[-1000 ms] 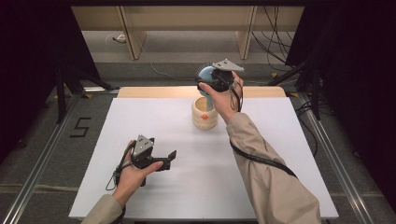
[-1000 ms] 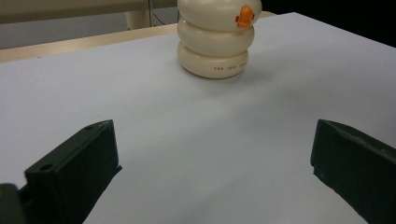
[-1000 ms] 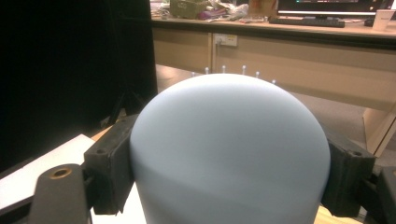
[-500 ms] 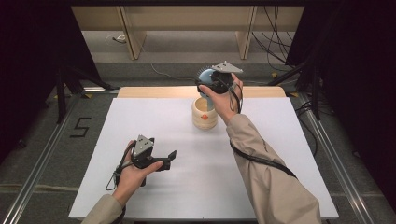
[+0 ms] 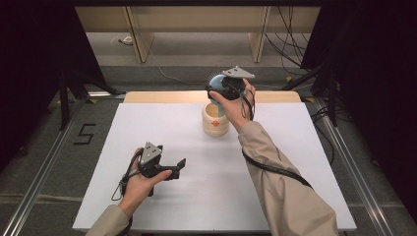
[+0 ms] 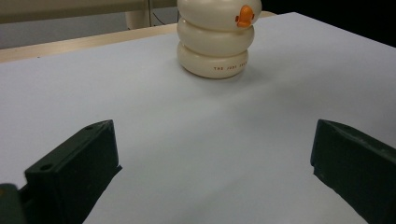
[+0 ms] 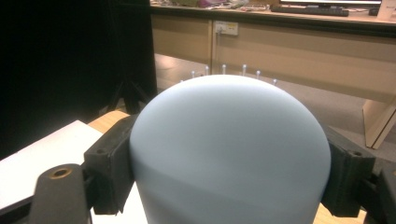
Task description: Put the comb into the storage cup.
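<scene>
A cream ribbed holder (image 5: 215, 120) with a small orange mark (image 6: 245, 16) stands upright on the white table top (image 5: 162, 128), towards the far middle; it also shows in the left gripper view (image 6: 215, 42). Just above and behind it, my right gripper (image 5: 217, 88) is shut on a pale blue domed object (image 5: 214, 80). In the right gripper view the dome (image 7: 229, 149) sits between both jaws, with small white-tipped pins along its far edge. My left gripper (image 5: 177, 167) rests open near the front left of the table, its jaws (image 6: 215, 177) wide apart with nothing between them.
A wooden strip (image 5: 162, 97) runs along the table's far edge, with a lower floor and wooden furniture legs (image 5: 140, 44) beyond. Cables (image 5: 290, 49) lie at the far right. Dark stands (image 5: 64, 98) flank the table.
The right gripper with the blue object has turned slightly while staying above the holder. The left gripper has not moved.
</scene>
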Motion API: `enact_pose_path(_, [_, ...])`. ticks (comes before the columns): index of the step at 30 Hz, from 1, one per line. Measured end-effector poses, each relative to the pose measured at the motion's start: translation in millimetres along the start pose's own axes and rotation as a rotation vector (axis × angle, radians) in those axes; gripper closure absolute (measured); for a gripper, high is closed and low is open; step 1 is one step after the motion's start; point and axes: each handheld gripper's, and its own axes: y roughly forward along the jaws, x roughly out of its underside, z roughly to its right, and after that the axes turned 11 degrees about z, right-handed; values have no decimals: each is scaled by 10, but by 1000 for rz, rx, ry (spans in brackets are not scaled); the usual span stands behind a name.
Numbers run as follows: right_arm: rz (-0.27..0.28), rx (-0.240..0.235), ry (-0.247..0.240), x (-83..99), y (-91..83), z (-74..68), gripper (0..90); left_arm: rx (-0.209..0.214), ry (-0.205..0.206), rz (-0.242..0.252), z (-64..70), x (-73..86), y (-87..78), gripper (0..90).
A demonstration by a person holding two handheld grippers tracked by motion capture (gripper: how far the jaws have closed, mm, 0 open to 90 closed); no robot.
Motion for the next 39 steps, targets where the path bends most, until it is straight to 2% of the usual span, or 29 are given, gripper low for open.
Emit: enact_pose_path(39, [-31,4,-3,152,21,8,209,2,-2,-1,4,4,4,4])
